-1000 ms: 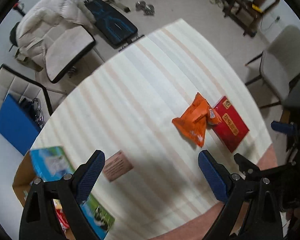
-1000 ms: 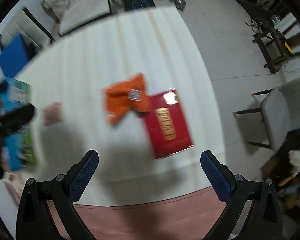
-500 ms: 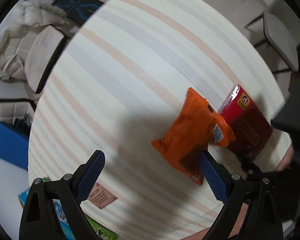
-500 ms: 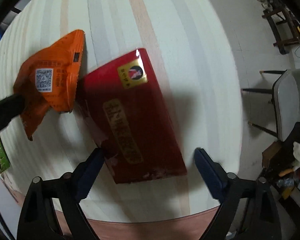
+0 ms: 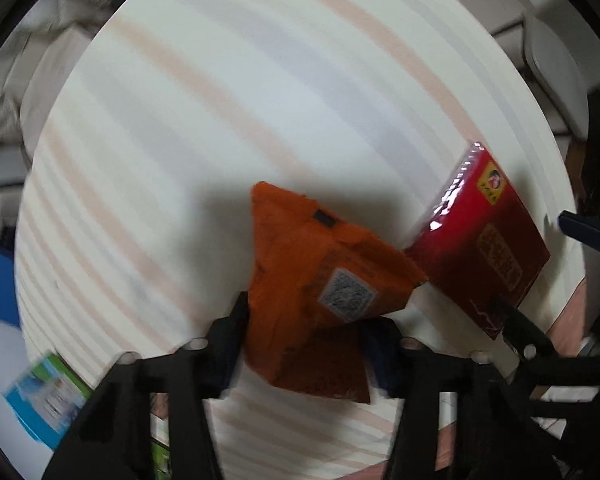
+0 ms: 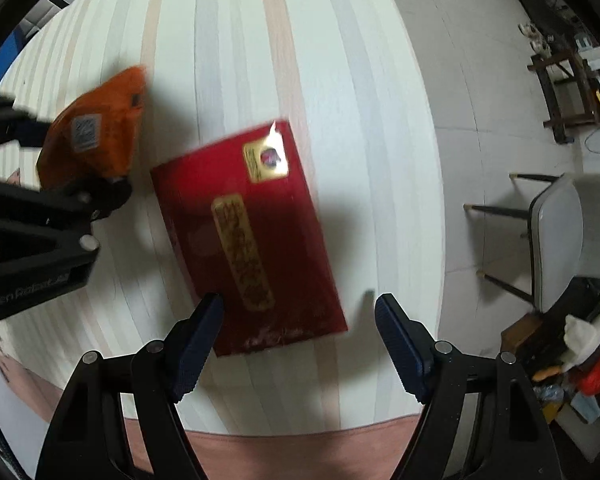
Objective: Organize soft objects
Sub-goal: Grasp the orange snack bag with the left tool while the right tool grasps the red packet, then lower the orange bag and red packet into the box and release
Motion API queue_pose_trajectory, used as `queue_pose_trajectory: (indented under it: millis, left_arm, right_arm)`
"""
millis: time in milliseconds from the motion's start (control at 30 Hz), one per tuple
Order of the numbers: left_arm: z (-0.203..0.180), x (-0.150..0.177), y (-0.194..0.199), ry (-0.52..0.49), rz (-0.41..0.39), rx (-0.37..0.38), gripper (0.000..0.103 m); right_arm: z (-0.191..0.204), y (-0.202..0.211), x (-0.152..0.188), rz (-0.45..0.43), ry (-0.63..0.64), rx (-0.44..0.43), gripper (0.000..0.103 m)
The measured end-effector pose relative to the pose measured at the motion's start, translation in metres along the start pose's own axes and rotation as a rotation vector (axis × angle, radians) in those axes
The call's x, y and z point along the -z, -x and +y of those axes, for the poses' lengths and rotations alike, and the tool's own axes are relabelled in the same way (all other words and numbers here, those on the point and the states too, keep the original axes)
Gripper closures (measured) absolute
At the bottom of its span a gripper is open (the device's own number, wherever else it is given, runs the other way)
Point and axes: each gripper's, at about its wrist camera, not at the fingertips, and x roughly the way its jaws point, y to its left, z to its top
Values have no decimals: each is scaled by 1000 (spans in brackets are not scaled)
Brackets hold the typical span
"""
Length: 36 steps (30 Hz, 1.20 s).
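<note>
Two packs unsorted | left gripper (image 5: 308, 344) clamps orange pouch (image 5: 320, 280) | right gripper (image 6: 298, 332) wide, straddling red pack (image 6: 248, 236) at 12 o'clock | nothing placed yet

Left gripper (image 5: 308, 344) showing matte black triangular frames, silver screws, dark blue ribbed pads, right gripper (image 6: 298, 338) looking identical, white lettering showing on black housing.

A grey chair (image 6: 558, 236) stands at three o'clock off the striped table (image 6: 340, 80); a blue-green box (image 5: 46, 398) lies at eight o'clock.
</note>
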Motion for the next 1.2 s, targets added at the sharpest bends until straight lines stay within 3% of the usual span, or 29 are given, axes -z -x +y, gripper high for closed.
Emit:
queue_pose_trajectory:
  millis: [167, 233, 367, 533, 867, 1067, 1200]
  left_arm:
    - [22, 30, -5, 149, -9, 58, 57]
    - [24, 40, -7, 170, -24, 60, 57]
    - [21, 52, -8, 197, -46, 50, 57]
    - [28, 64, -6, 245, -67, 67, 57]
    - [57, 105, 6, 324, -104, 118, 57]
    - [63, 147, 22, 351, -154, 145, 57]
    - [68, 162, 43, 378, -210, 148, 57]
  right_arm:
    - [6, -7, -17, 18, 18, -33, 21]
    - [12, -14, -20, 34, 7, -51, 20]
    - [23, -21, -23, 46, 24, -7, 21]
    - [42, -12, -22, 37, 14, -6, 44]
    - [36, 6, -10, 3, -62, -39, 72]
    - [32, 23, 2, -47, -98, -78, 80]
    - [37, 45, 14, -79, -105, -154, 81]
